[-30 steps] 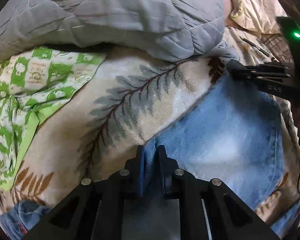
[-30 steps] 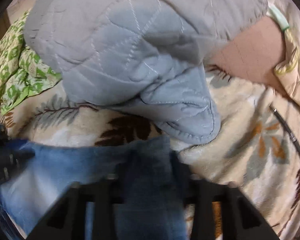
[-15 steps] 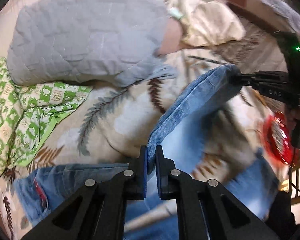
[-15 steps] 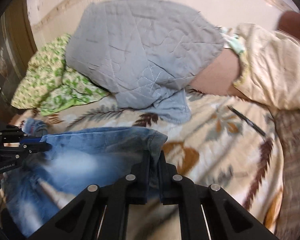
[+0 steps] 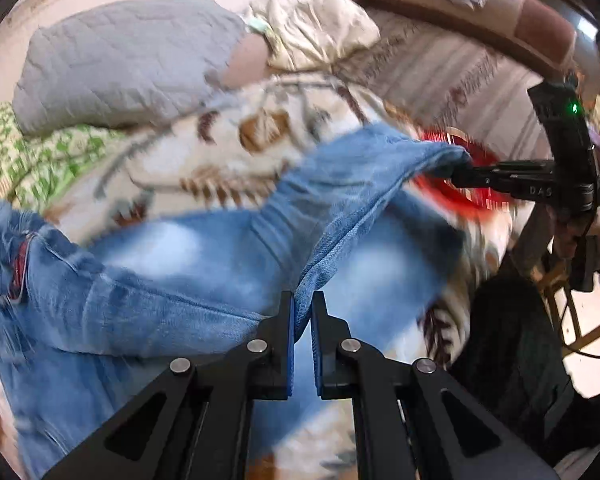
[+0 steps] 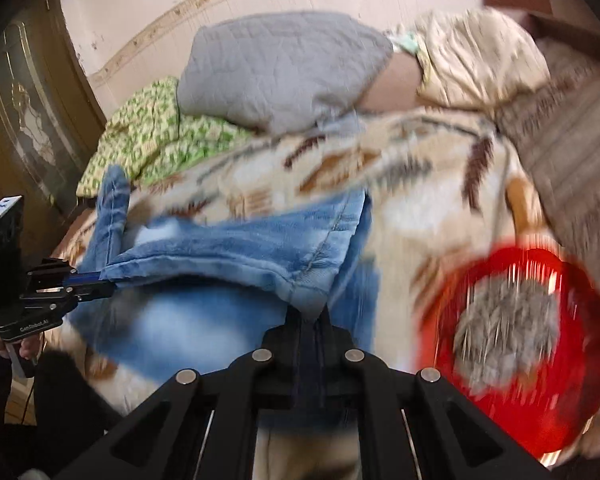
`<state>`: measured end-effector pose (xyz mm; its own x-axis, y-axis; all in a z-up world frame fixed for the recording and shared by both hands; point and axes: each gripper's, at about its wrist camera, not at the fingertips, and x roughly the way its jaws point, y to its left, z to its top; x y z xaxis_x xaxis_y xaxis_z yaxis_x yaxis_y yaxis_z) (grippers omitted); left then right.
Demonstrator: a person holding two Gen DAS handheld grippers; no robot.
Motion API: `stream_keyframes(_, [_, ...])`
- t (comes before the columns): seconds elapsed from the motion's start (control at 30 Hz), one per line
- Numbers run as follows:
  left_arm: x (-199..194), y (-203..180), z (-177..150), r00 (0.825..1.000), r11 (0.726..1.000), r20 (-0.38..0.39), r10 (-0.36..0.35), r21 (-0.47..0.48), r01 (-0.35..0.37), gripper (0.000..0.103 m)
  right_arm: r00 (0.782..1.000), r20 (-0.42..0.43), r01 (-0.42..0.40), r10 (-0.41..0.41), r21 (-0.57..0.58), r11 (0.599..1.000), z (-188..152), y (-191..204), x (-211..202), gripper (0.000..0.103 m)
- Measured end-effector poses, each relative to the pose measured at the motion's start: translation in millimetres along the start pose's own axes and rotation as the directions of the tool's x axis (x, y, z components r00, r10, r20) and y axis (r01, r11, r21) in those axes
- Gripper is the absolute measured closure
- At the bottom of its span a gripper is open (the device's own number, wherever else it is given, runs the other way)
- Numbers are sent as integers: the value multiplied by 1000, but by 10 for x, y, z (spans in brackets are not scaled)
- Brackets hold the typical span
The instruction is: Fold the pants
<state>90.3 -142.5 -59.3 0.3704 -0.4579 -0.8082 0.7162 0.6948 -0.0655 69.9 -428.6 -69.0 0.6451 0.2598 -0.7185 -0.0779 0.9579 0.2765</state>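
Observation:
Light blue jeans [image 5: 160, 280] lie on a leaf-patterned blanket [image 5: 236, 148], one end lifted between the two grippers. My left gripper [image 5: 302, 308] is shut on the jeans' edge; it shows at the left of the right wrist view [image 6: 108, 282]. My right gripper [image 6: 306, 320] is shut on the other corner of the same raised edge [image 6: 260, 268]; it shows at the right of the left wrist view [image 5: 460, 168]. The raised denim hangs stretched between them above the rest of the jeans. Both views are motion-blurred.
A grey quilted cushion [image 5: 120, 68] and a green checked cloth [image 5: 24, 152] lie at the back of the bed. A beige pillow [image 6: 476, 60] is at the back right. A red basin [image 6: 520, 336] with grey cloth sits at the right. A wooden door [image 6: 28, 120] stands left.
Both grippers have lifted the jeans' edge up and pulled it back toward the near side, away from the grey cushion. The red basin has come into view.

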Motion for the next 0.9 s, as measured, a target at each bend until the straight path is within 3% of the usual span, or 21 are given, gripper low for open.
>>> stream_keyframes(0.2, [301,-116,-377,997,999,-66,24,-42,-27,96,997,-77,31,-29,16,999,-476,6,99,96])
stream_keyframes(0.3, [482,-70,-509,993,997,-115,39,-55,-46,96,994,-95,56,-55,4,998,-574,15,160,96])
stream_keyframes(0.47, [495,-64,-511,994,996,-108,34,-82,-43,96,986,-140,91,-87,21,996,-647,-14,291,96])
stream_keyframes(0.5, [470,-61,-513,994,996,-105,31,-83,-39,95,986,-144,92,-86,31,995,-654,-24,289,96])
stream_keyframes(0.57, [370,-64,-517,996,995,-83,20,-94,-28,83,983,-147,115,-109,31,993,-653,0,256,95])
stream_keyframes(0.63, [224,-81,-481,999,994,-52,14,-110,-20,41,981,-142,137,-134,7,991,-646,51,203,86])
stream_keyframes(0.67, [135,-99,-458,1000,994,-19,25,-109,-27,32,980,-133,149,-149,-12,989,-644,85,162,72])
stream_keyframes(0.7, [73,-113,-436,999,994,10,34,-101,-33,21,981,-126,148,-149,-20,989,-643,108,133,40])
stream_keyframes(0.77, [-38,-149,-353,998,996,44,48,-74,-44,20,985,-85,148,-149,-18,989,-644,152,35,15])
stream_keyframes(0.9, [18,-180,-195,999,999,24,42,-32,-41,18,989,-29,143,-143,-14,990,-628,186,-77,15])
